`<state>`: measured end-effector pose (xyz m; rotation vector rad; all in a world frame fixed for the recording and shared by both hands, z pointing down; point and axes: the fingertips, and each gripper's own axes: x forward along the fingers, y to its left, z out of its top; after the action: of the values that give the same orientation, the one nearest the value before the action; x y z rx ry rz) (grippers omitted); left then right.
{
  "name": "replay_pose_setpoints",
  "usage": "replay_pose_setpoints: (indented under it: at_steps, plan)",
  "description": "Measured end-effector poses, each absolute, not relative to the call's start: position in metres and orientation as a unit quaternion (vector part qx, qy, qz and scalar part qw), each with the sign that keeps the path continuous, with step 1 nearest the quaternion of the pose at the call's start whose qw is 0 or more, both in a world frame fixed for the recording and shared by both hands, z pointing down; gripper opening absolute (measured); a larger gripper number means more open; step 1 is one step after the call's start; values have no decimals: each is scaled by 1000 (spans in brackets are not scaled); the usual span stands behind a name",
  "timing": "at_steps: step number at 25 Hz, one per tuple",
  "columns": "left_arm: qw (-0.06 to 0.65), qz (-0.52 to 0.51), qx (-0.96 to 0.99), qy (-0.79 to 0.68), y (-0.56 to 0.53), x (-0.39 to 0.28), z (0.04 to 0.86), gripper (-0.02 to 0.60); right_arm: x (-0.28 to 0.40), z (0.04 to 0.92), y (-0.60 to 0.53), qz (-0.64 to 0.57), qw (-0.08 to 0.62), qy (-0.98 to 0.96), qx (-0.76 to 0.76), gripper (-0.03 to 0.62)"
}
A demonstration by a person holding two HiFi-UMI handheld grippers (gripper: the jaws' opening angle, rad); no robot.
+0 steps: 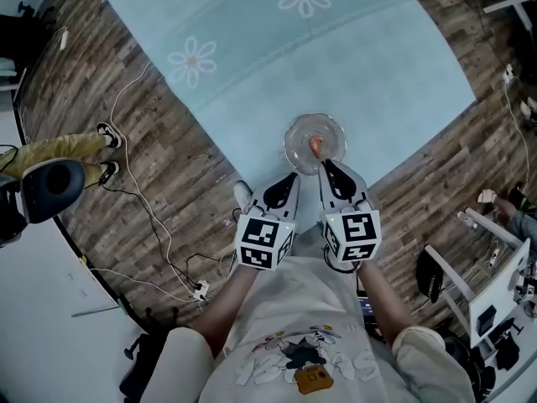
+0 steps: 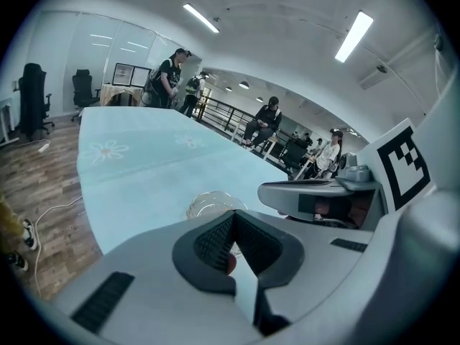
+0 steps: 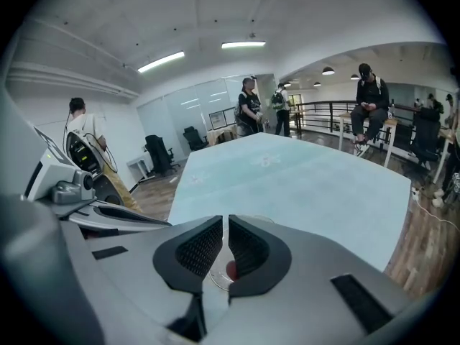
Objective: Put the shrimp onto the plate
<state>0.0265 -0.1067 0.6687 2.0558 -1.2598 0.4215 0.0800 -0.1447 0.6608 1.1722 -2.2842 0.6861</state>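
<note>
Now, shrimp (image 1: pixel 316 147): it lies on the plate, a small orange-red piece towards the 6 o'clock side of the plate, and neither pair of tongs touches it.
Plate (image 1: pixel 295 137): clear glass with a wavy rim; it stands on the bench near the edge closest to the person.
Bench (image 1: pixel 352 49): it is covered with a pale blue cloth that has white flower prints.
Left tongs (image 1: pixel 290 178): closed and empty. In the left gripper view the ribbed pads meet at the tips. The tips are just beside the plate, at about 7 o'clock from it.
Right tongs (image 1: pixel 327 167): almost closed, with only a thin slit between the pads and nothing in it. The tips are at the plate's rim, at about 5 o'clock, near the shrimp but apart from it.
Both tongs: they are side by side and point to 12 o'clock in the head view.
Floor (image 1: pixel 168 183): wood planks, with white cables at 8 o'clock from the plate.
</note>
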Motion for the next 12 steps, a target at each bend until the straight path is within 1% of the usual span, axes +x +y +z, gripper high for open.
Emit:
replay_pose_setpoints:
  at_steps: [7,12]
  plan:
    - [296,147,817,-472,-102,15,614,6,64,619,-133,243,210,-844,430,43]
    - [275,110,834,-466,-106,13,566,6,61,580,-139,239,175,-855,425,41]
